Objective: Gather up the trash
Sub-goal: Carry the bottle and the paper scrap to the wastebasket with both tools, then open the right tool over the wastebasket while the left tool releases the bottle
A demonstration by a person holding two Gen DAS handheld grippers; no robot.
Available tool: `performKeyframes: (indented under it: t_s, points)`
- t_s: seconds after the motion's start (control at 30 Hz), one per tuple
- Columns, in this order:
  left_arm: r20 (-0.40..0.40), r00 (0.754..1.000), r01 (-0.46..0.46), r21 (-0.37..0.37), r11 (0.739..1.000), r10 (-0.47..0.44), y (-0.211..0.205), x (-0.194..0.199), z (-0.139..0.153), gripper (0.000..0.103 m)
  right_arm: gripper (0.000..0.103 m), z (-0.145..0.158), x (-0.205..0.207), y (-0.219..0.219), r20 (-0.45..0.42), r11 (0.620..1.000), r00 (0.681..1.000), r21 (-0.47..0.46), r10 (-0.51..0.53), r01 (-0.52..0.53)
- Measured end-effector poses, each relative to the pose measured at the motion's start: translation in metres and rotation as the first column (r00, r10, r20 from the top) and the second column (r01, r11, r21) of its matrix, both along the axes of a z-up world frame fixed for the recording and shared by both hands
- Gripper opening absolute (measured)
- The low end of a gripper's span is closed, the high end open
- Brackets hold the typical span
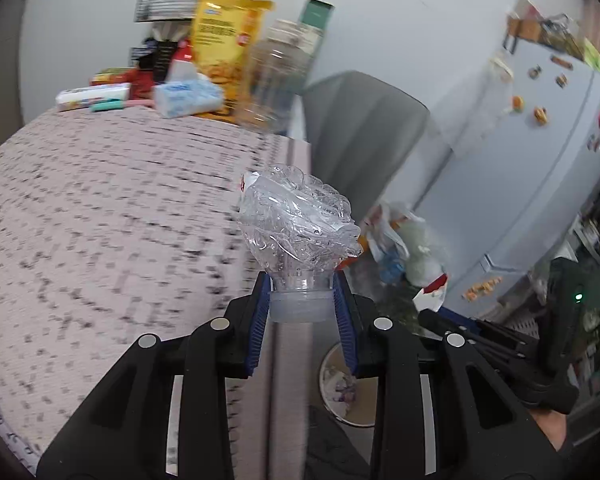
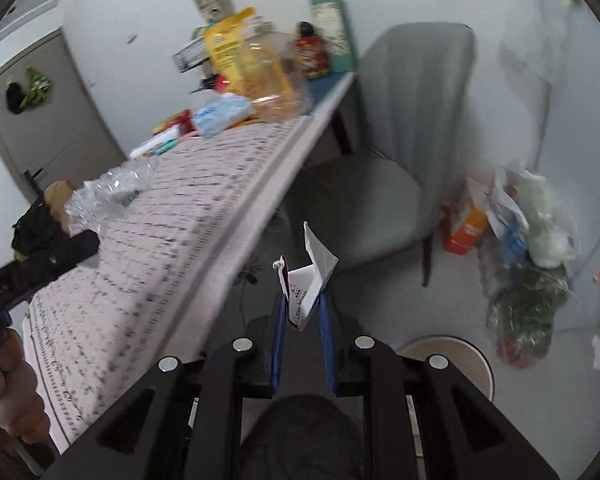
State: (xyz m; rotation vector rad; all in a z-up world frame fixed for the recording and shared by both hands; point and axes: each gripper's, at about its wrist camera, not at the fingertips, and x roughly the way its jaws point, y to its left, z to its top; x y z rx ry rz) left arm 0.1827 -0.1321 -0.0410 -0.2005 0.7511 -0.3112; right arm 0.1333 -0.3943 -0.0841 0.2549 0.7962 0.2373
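My left gripper (image 1: 302, 292) is shut on the neck of a crushed clear plastic bottle (image 1: 298, 220), holding it at the right edge of the pink patterned table (image 1: 100, 220). The bottle (image 2: 108, 190) and the left gripper (image 2: 40, 260) also show at the left of the right wrist view. My right gripper (image 2: 303, 308) is shut on a crumpled white paper wrapper (image 2: 310, 280) with a red edge, held beside the table's edge above the floor. The wrapper also shows in the left wrist view (image 1: 434, 290).
A round bin (image 2: 448, 360) stands on the floor below the grippers; it also shows in the left wrist view (image 1: 346, 384). Full plastic trash bags (image 2: 528, 248) lie near a fridge (image 1: 532, 168). A grey chair (image 2: 384, 140) stands by the table. Snack bags, tissues and a jar (image 1: 276, 72) crowd the table's far end.
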Motion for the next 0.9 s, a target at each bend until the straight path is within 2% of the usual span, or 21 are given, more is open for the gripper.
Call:
performKeyframes:
  t_s: [0.37,0.47,0.5,0.53,0.7,0.9]
  points:
    - [-0.090,0.982,0.172,0.059,0.983,-0.167,-0.097,0.025,-0.033,0.031,0.019,-0.073,0.004,-0.086,-0.122,0.986,0.980,0.037,-0.158,0.164]
    - [-0.123,0.970,0.221,0.077,0.972,-0.211,-0.125,0.031,-0.045,0.031,0.044,-0.091,0.005,-0.108,-0.138,0.975,0.967,0.038,-0.213,0.220]
    - [-0.131,0.966,0.233,0.080,0.969,-0.221,-0.131,0.032,-0.049,0.031,0.054,-0.095,0.004,-0.114,-0.137,0.970,0.963,0.033,-0.233,0.239]
    - [-0.145,0.960,0.252,0.086,0.964,-0.239,-0.141,0.034,-0.054,0.031,0.057,-0.100,0.003,-0.123,-0.141,0.966,0.958,0.032,-0.252,0.258]
    - [-0.208,0.929,0.332,0.097,0.938,-0.307,-0.180,0.035,-0.077,0.031,0.057,-0.118,-0.005,-0.162,-0.178,0.945,0.935,0.062,-0.306,0.321]
    - [-0.263,0.887,0.415,0.098,0.904,-0.379,-0.226,0.030,-0.102,0.032,0.058,-0.124,-0.024,-0.206,-0.184,0.911,0.905,0.088,-0.383,0.403]
